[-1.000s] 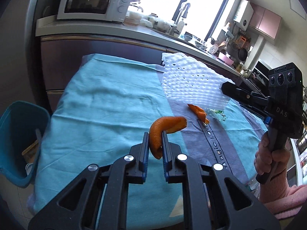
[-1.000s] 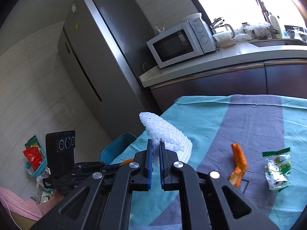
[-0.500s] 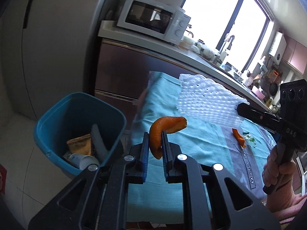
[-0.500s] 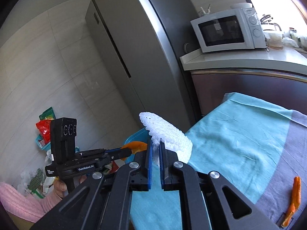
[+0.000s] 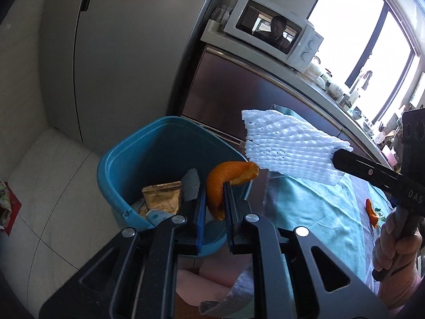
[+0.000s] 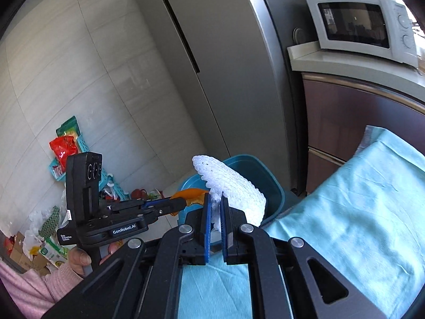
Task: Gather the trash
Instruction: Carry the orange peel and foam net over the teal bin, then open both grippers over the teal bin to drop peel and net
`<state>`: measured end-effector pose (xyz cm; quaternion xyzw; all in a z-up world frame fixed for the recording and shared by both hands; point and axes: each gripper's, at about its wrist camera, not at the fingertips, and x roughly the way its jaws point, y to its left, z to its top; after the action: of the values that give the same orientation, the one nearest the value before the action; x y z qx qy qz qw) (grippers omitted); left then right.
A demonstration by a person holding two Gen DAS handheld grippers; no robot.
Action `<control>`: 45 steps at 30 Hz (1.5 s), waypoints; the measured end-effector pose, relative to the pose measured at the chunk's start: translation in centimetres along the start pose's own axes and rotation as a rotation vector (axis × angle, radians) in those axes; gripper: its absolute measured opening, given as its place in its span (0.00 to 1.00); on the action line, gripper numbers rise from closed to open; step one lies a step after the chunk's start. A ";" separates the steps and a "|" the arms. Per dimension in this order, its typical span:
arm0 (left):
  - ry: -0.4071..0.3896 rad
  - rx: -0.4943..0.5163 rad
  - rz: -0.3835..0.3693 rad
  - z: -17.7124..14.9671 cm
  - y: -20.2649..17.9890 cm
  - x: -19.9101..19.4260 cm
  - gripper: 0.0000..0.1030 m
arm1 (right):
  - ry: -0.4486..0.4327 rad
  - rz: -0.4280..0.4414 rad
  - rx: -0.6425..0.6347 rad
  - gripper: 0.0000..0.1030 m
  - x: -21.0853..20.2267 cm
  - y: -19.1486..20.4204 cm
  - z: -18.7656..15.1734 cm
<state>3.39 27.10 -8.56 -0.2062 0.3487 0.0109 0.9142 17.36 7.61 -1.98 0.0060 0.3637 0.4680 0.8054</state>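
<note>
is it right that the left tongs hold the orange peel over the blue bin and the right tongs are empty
Not quite. The left tongs do hold the orange peel over the blue bin, but the right tongs are not empty: the right wrist view shows them shut on the white foam net.

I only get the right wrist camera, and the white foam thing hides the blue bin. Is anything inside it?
Observer: Yes. The left wrist view looks into the blue bin, and a gold wrapper lies inside.
Operator: Is there more trash on the table?
Observer: One small peel piece lies on the teal cloth, outside your view.
Operator: How is the big peel held?
Observer: The left gripper pinches the curved orange peel by its lower part; the top curls toward the white foam net.
</note>
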 end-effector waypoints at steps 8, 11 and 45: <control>0.033 -0.046 0.036 -0.2 2.1 2.3 0.13 | 0.101 -0.018 -0.003 0.05 4.2 0.3 0.2; 0.039 -0.053 0.054 -0.1 2.4 3.0 0.13 | 0.135 -0.027 -0.010 0.05 5.8 0.4 0.5; -0.022 -0.025 0.028 0.2 1.0 3.6 0.39 | 0.167 -0.032 0.086 0.23 5.9 -1.7 -1.0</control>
<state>6.07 27.61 -11.08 -0.2126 0.3414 0.0301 0.9151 19.82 10.81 -6.76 -0.0043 0.4495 0.4380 0.7785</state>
